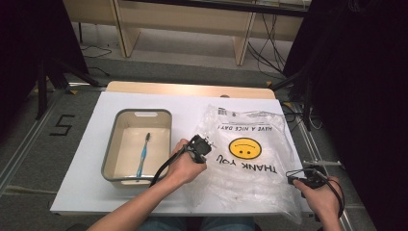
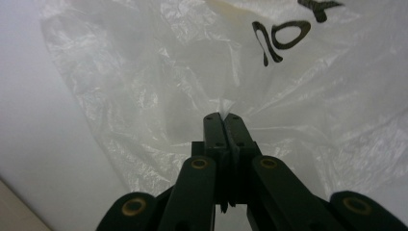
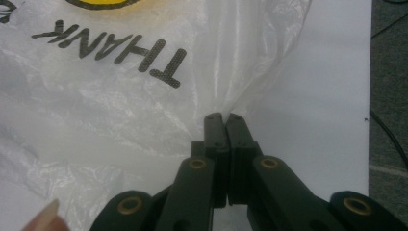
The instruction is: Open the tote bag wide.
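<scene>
- White bench (image 1: pixel 86 159) under a grey floor backdrop, carrying a grey tray (image 1: pixel 111 144) with a blue toothbrush (image 1: pixel 143 155) inside, seen from the high view.
- Beside the tray, right of it: crumpled plastic bag (image 1: pixel 250 159).
- Left claw (image 2: pixel 222 117) pinched tight on a bag fold.
- Right claw (image 3: pixel 223 117) clamped on the bag's edge.

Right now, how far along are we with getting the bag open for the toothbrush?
Done: both grippers have pinched the plastic bag; the left gripper and right gripper each have their fingers shut on a fold of film. In hand: holding the bag, which lies mostly flat on the table. Left, probably: pulling it open and moving the toothbrush, which lies in the grey tray.
</scene>
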